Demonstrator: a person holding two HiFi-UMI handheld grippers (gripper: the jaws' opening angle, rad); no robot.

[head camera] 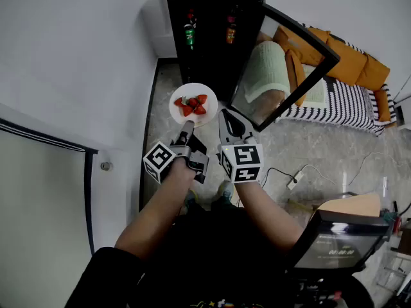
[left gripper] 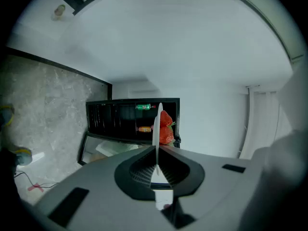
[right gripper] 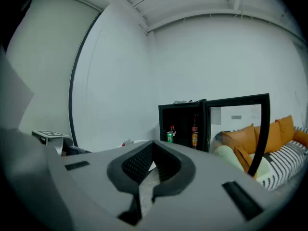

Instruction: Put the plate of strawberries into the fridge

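Note:
A white plate (head camera: 192,104) carries several red strawberries (head camera: 192,105). My left gripper (head camera: 187,126) is shut on the plate's near rim and holds it level above the floor, in front of the black fridge (head camera: 207,19). The fridge's glass door (head camera: 292,63) stands open to the right. In the left gripper view the plate (left gripper: 156,129) shows edge-on between the jaws of that gripper (left gripper: 157,149), with the strawberries (left gripper: 166,127) to its right. My right gripper (head camera: 225,116) is beside the plate, shut and holding nothing; it (right gripper: 153,144) points at the fridge (right gripper: 185,124).
A green can (head camera: 189,36) and an orange-labelled bottle (head camera: 230,31) stand on the fridge shelves. An orange sofa (head camera: 352,61) with a striped blanket (head camera: 347,104) lies right of the door. A cable with a plug strip (head camera: 295,178) runs over the floor. A white wall (head camera: 77,63) is at the left.

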